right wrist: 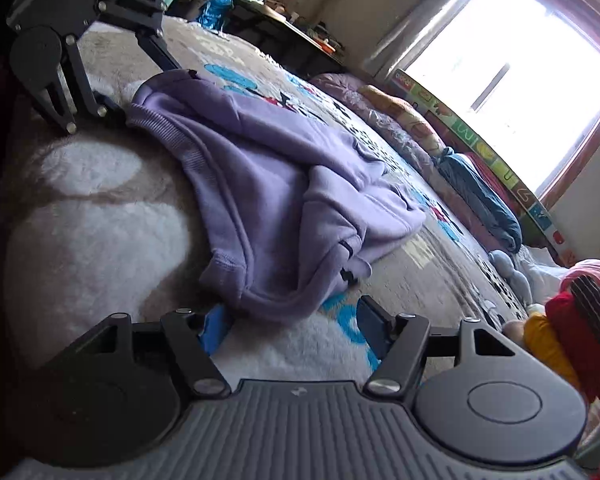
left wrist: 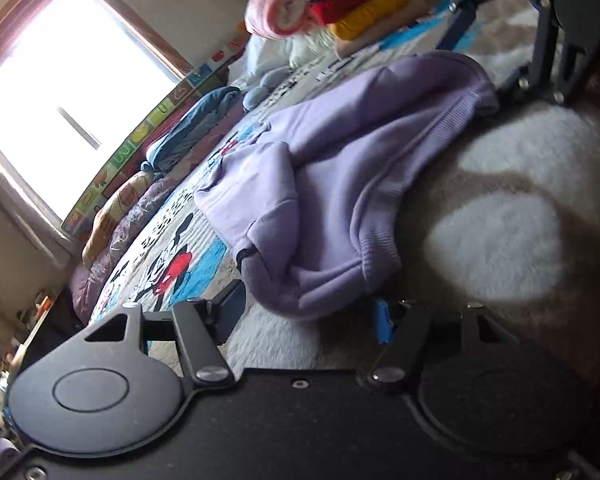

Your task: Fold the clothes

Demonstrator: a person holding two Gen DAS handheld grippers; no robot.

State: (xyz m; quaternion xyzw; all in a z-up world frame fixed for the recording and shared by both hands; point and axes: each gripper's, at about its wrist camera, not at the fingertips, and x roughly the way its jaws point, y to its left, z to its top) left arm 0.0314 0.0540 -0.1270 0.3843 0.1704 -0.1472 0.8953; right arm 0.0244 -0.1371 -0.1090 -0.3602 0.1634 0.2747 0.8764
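Rumpled lilac fleece sweatshirt (left wrist: 340,184) lies between spread left gripper (left wrist: 312,312) and spread right gripper (right wrist: 292,320) on plush bedspread (right wrist: 100,232); one-layer pinches risk dragging it crooked.

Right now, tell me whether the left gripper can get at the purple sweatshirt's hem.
Probably yes. The left gripper is open, its fingers either side of the purple sweatshirt at the near ribbed hem, and nothing lies between them on the blanket.
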